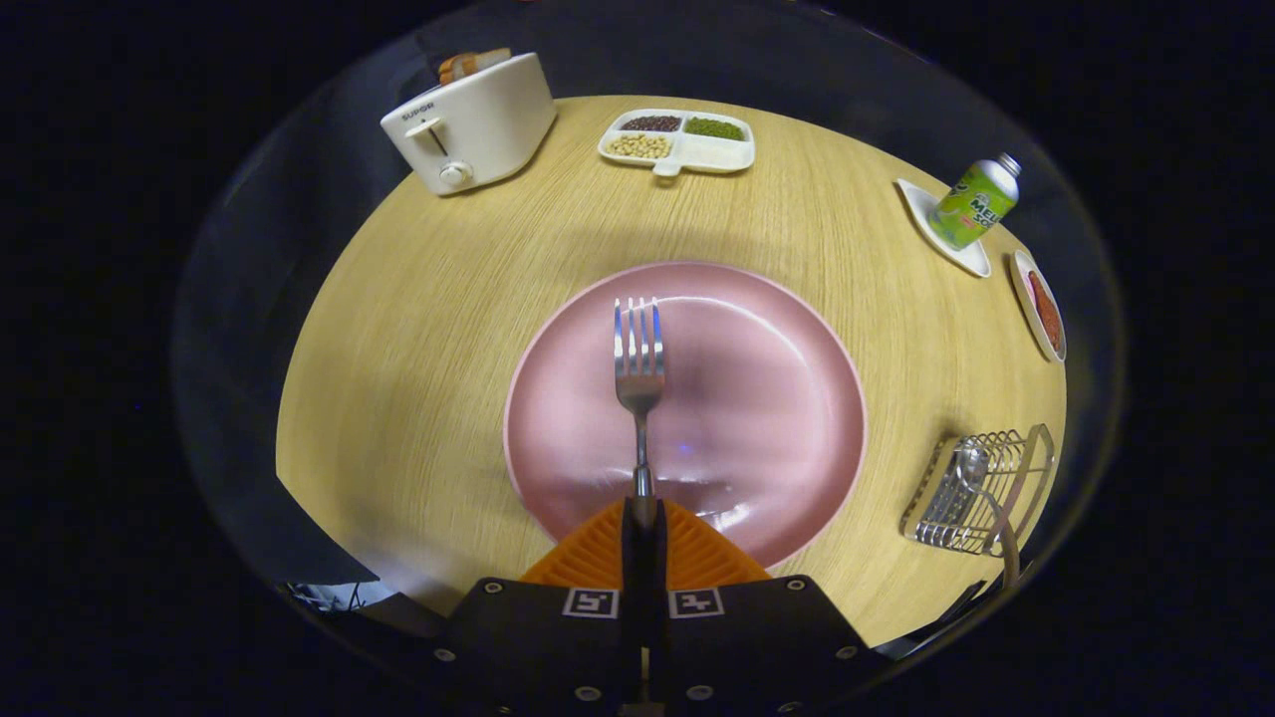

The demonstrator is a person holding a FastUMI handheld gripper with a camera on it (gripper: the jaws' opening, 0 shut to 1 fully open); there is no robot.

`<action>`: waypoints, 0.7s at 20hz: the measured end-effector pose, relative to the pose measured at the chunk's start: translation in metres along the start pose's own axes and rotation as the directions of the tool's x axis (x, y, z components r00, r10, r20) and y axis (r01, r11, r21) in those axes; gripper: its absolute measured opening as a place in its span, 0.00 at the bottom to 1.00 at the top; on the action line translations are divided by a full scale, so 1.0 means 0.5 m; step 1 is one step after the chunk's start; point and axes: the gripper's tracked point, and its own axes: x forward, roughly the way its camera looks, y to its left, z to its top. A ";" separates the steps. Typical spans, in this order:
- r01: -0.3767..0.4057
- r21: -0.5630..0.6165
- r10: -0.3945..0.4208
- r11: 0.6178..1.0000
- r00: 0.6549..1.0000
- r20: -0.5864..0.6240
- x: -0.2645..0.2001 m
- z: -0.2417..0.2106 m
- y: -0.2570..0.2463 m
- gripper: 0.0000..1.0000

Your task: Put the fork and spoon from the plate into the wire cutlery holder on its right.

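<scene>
Above pink plate [757,398]: gripper [642,513] pinching fork [637,368] handle, tines pointing far. Right of plate: wire cutlery holder [981,493] containing spoon [971,468].

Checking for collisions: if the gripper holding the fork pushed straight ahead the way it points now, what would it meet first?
The gripper, fingers shut on the fork, points across the pink plate. Beyond is bare table, then probably the divided snack tray; height above the plate is unclear.

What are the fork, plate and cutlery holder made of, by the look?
Fork, clamped in the hand-held gripper: polished metal, likely steel, by its mirror glints. Plate: pink with a satin gloss and soft highlights, ceramic or melamine, can't tell which. Wire cutlery holder: thin shiny metal wire, probably chromed.
</scene>
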 end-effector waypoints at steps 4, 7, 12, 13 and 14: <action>0.027 0.068 -0.031 0.997 0.998 0.063 -0.084 0.021 -0.058 0.04; 0.046 0.140 -0.062 0.989 0.992 0.113 -0.144 0.024 -0.116 0.04; 0.096 0.246 -0.130 0.964 0.983 0.129 -0.197 -0.030 -0.221 0.04; 0.107 0.265 -0.144 0.958 0.982 0.125 -0.209 -0.044 -0.243 0.04; 0.118 0.284 -0.156 0.952 0.981 0.116 -0.219 -0.059 -0.267 0.04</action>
